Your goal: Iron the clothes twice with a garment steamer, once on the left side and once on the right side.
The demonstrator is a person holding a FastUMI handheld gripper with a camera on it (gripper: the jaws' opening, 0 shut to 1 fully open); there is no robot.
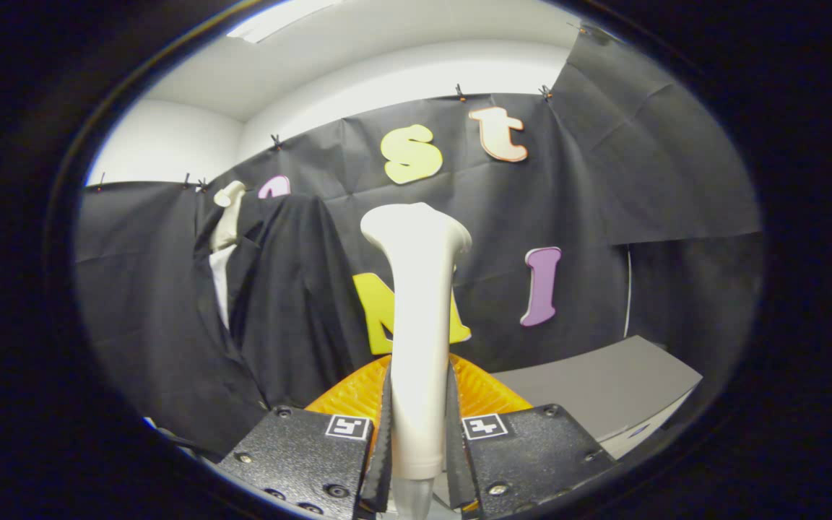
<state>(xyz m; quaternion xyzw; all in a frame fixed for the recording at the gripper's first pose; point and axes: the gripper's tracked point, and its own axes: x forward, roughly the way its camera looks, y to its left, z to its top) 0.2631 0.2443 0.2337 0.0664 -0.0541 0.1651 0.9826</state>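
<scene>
Grey table (604, 390), black-draped booth, fingers (385, 433) clamping steamer (419, 325)

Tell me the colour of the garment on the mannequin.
Black garment, seen best in the gripper view; gripper is shut on the steamer.

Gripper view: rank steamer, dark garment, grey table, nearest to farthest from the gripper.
1. Steamer: clamped upright between the fingers of the gripper, so it is touching.
2. Grey table: just beyond the fingers, on the side opposite the garment.
3. Dark garment: hanging on a pale mannequin, against the booth wall.
The order of 2 and 3 is approximate under the fisheye.
</scene>
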